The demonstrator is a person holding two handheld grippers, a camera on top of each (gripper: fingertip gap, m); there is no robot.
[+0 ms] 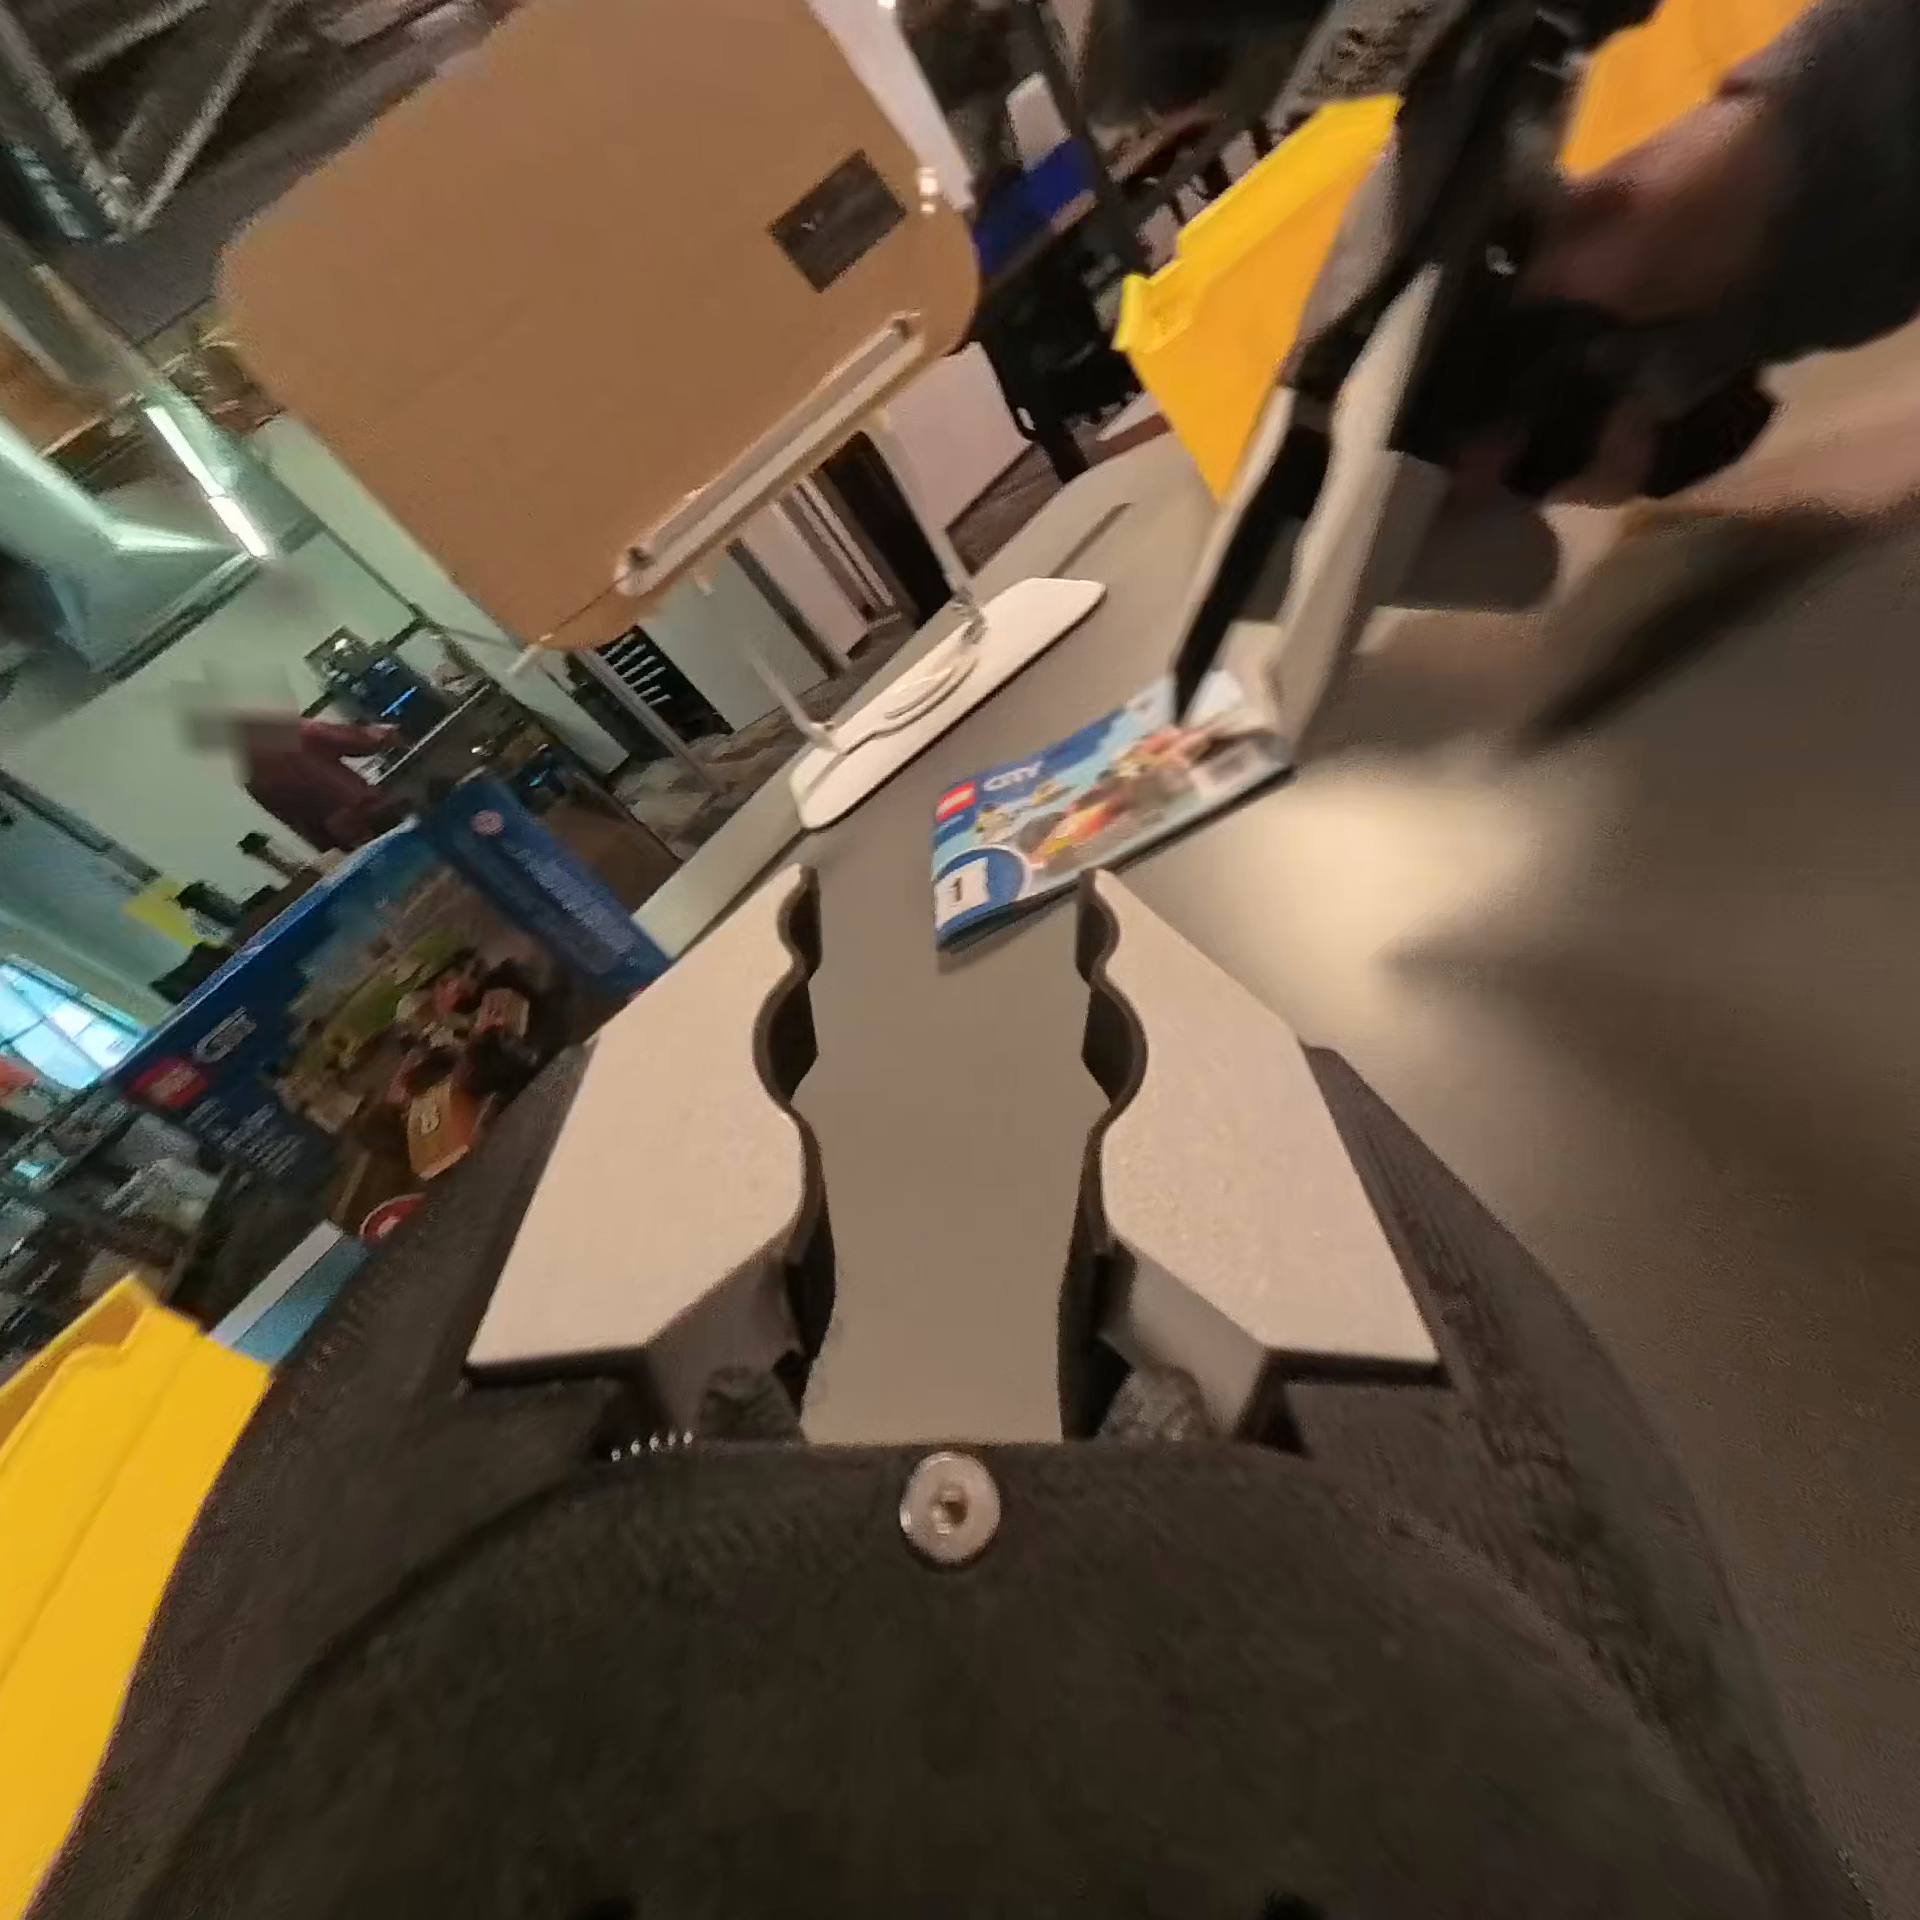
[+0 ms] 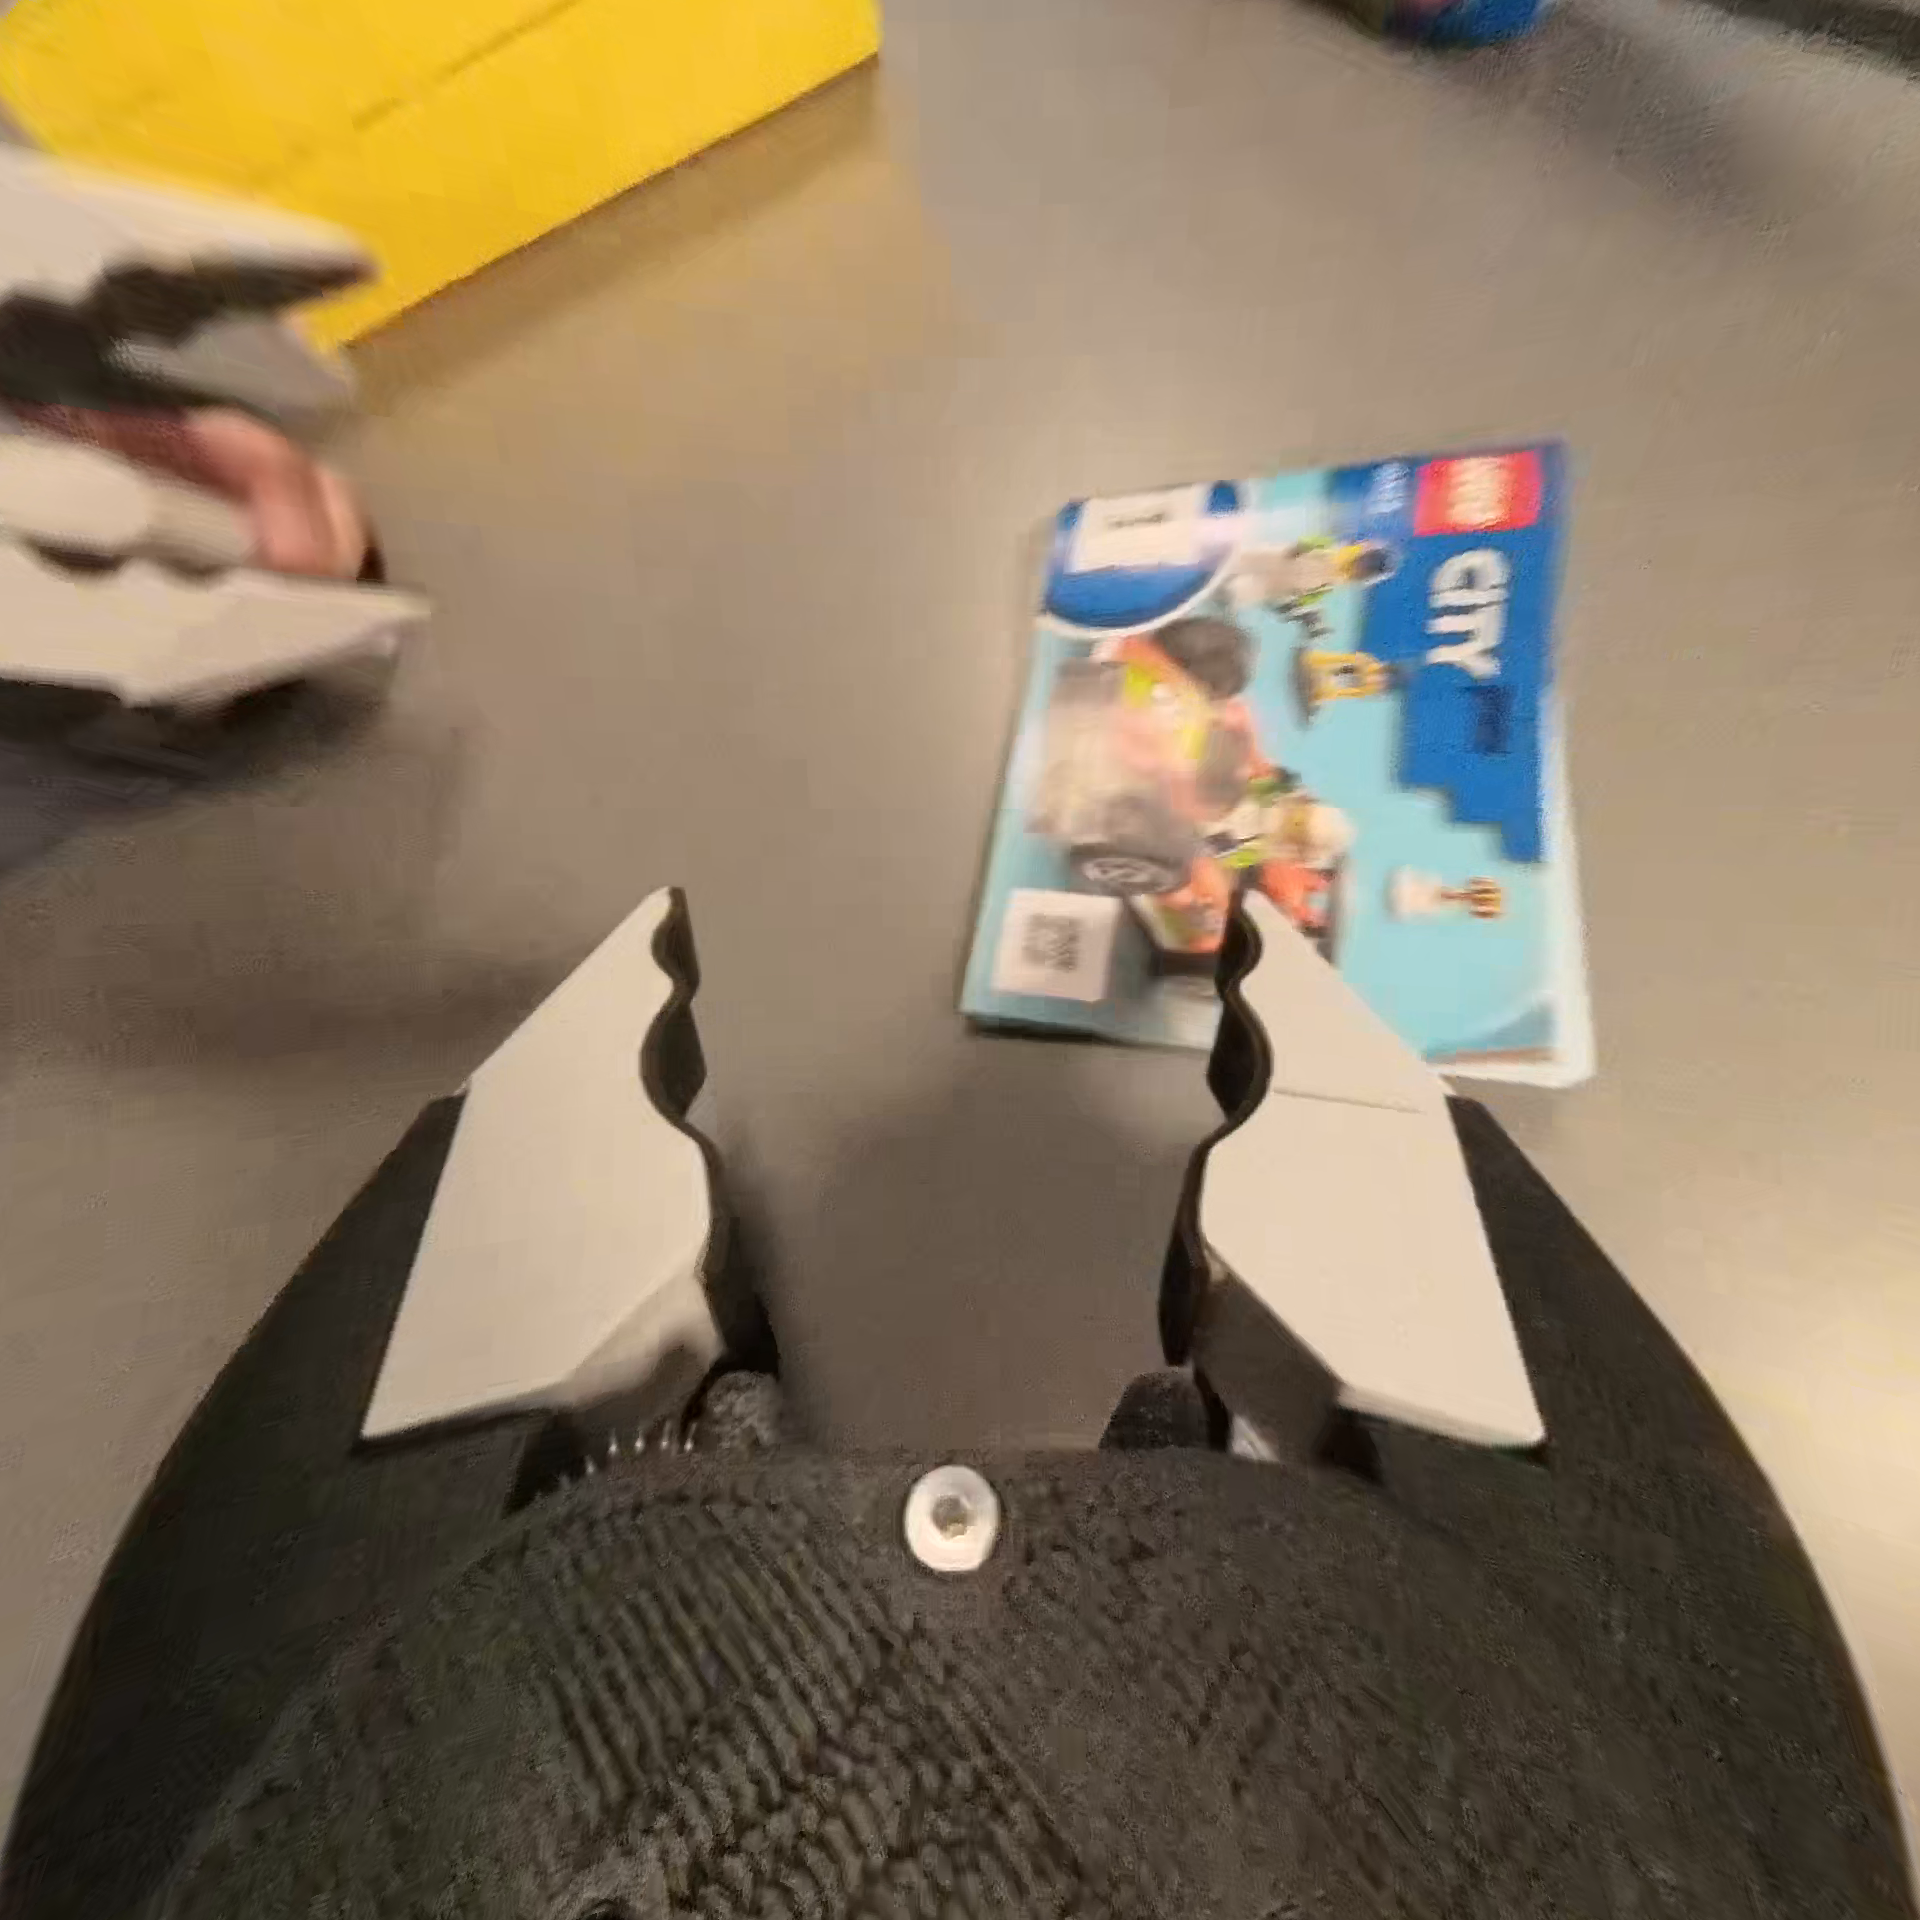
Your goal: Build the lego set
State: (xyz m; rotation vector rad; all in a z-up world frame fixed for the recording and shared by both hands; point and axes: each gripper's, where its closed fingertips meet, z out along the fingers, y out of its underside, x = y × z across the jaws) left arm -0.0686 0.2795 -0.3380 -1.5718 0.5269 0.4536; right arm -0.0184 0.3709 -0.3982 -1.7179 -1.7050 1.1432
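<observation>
A blue instruction booklet [image 1: 1101, 800] lies flat on the grey table [image 1: 1558, 1143]; it also shows in the right wrist view [image 2: 1299, 748]. My left gripper [image 1: 948, 883] is open and empty, low over the table, with the booklet just past its tips. My right gripper [image 2: 961, 906] is open and empty; its right fingertip overlaps the booklet's near edge. In the left wrist view the right gripper [image 1: 1236, 717] points down at the booklet's far end. The left gripper [image 2: 384, 447] shows blurred at the left of the right wrist view. No loose bricks are in view.
A blue set box [image 1: 364, 987] stands at the left. A brown board on a white stand [image 1: 956, 675] is behind the booklet. Yellow bins sit at the back right [image 1: 1247, 312], near left [image 1: 83, 1507] and top left [image 2: 416, 135].
</observation>
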